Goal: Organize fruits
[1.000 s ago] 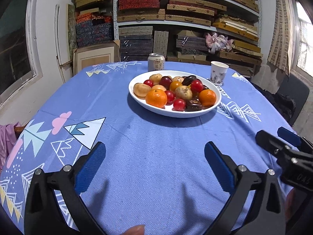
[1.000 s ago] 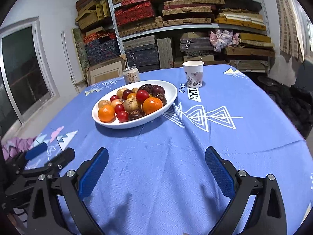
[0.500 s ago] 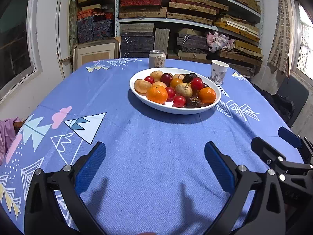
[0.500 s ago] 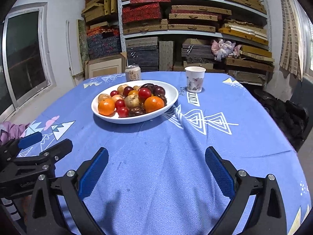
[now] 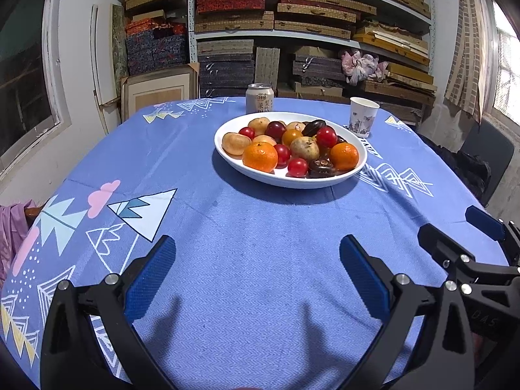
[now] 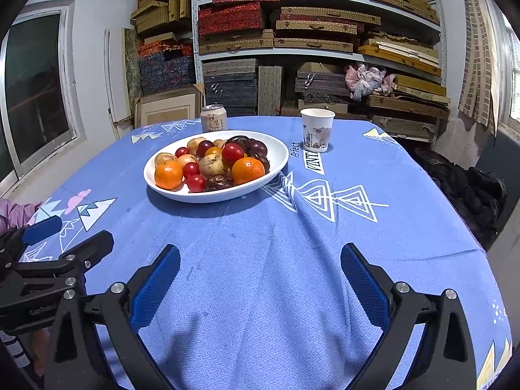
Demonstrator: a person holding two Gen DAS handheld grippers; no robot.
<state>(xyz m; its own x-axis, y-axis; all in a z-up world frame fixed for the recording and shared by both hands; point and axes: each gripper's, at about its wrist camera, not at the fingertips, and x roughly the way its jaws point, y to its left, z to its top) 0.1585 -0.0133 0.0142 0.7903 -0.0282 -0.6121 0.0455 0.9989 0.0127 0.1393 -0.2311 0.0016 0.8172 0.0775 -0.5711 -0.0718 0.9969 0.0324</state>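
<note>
Two grippers: both hang low over the near side of the table, a good way short of the fruit, pointing at it.
Left gripper: fingers spread wide, nothing between them, just blue tablecloth showing in the gap.
Right gripper: same deal, fingers wide apart and empty.
Fruits: all piled in one white oval bowl mid-table; I see no loose fruit on the cloth.
What's in the pile: two mandarins at the front, one at and one at, small red round ones that look like cherry tomatoes, a pale brownish pear-like fruit, some dark wrinkly ones, a few tan ones at the back.
Can: stands upright just behind the bowl, probably parked there to stay out of the reach path.
Paper cup: upright, off to the bowl's right, apart from it.
Where the task stands: honestly can't call it. A full bowl fits fruit already gathered up, or a mixed heap waiting to be sorted out.
Why the wide fingers: my guess, it suits either reaching in or having just let go.
</note>
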